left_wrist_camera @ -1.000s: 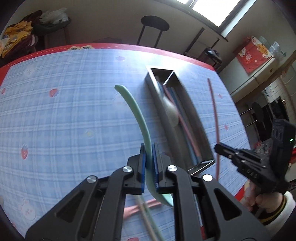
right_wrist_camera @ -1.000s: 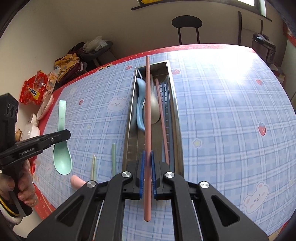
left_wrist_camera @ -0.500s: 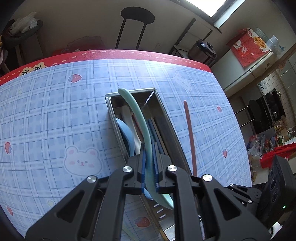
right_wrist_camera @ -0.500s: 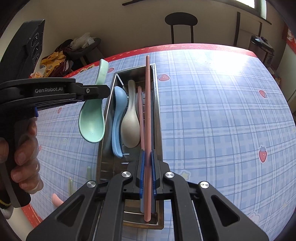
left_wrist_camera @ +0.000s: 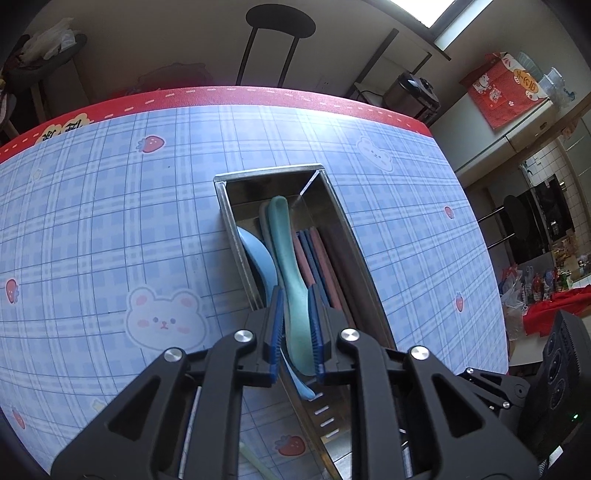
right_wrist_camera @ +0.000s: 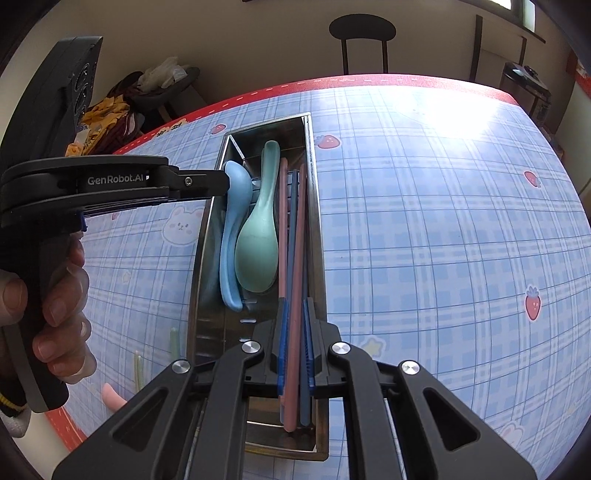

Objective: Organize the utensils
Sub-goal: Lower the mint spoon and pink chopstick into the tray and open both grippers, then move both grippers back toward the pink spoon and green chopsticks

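A steel tray [left_wrist_camera: 269, 173] [right_wrist_camera: 201, 258] lies lengthwise on the blue checked tablecloth. The green spoon [left_wrist_camera: 290, 258] [right_wrist_camera: 256, 251] rests in it beside a blue spoon [left_wrist_camera: 258, 258] [right_wrist_camera: 231, 236]. My left gripper [left_wrist_camera: 295, 295] [right_wrist_camera: 221, 181] hangs low over the tray. Its jaws are opening, and the spoon's bowl lies between the pads with a small gap on each side. My right gripper [right_wrist_camera: 294, 302] is at the tray's near end, its jaws also opening. A pink chopstick [right_wrist_camera: 297, 240] lies between them among blue and pink chopsticks, with the pads standing off it.
Pale green chopsticks [right_wrist_camera: 173, 339] and a pink utensil [right_wrist_camera: 110, 397] lie on the cloth left of the tray. A person's hand [right_wrist_camera: 55, 295] holds the left gripper's handle. A black chair [left_wrist_camera: 280, 22] stands beyond the table's red far edge.
The left gripper carried the green spoon from the open cloth over to the tray and lowered it in. The pink chopstick came down into the tray. Both pairs of jaws have parted slightly.
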`<control>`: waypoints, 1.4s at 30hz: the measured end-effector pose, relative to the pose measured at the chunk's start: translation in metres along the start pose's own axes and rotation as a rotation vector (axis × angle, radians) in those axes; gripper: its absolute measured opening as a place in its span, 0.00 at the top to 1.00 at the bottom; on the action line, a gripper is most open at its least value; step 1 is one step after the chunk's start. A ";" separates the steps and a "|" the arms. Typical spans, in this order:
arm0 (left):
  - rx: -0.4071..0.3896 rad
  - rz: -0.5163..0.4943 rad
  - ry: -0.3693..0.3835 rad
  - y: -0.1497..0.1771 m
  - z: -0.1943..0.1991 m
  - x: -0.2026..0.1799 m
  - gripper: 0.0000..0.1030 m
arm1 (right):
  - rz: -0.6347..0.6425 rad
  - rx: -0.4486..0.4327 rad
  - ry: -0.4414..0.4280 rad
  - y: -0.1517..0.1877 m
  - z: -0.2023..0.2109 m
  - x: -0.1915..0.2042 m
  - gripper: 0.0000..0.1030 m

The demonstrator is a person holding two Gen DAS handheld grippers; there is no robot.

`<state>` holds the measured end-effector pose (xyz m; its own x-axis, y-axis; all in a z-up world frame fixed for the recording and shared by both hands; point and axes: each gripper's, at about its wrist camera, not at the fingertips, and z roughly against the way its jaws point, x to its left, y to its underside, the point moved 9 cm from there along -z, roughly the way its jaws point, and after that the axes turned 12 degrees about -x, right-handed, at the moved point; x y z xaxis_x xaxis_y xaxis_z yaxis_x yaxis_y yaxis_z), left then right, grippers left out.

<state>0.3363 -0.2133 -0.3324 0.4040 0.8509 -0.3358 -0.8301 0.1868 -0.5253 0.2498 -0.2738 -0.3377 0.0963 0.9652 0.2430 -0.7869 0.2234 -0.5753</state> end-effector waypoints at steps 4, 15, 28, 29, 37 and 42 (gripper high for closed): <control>-0.012 -0.014 -0.012 0.001 0.016 0.006 0.81 | -0.005 -0.008 -0.003 0.000 0.008 0.002 0.84; -0.054 -0.087 -0.089 0.025 0.086 0.039 0.79 | 0.002 -0.034 -0.004 0.007 0.038 0.015 0.83; -0.046 -0.101 -0.142 0.109 0.153 0.080 0.76 | 0.034 -0.010 -0.058 0.058 0.061 0.049 0.83; -0.042 -0.099 -0.147 0.117 0.157 0.083 0.76 | 0.037 -0.004 -0.060 0.063 0.061 0.051 0.83; -0.017 -0.032 -0.118 0.184 0.173 0.084 0.68 | 0.045 0.039 -0.086 0.100 0.060 0.063 0.83; -0.002 -0.044 -0.104 0.221 0.171 0.067 0.65 | 0.059 0.050 -0.110 0.123 0.063 0.073 0.73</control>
<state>0.1141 -0.0310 -0.3375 0.3979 0.8883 -0.2293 -0.8115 0.2242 -0.5395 0.1221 -0.1843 -0.3415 -0.0163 0.9553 0.2951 -0.8187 0.1567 -0.5524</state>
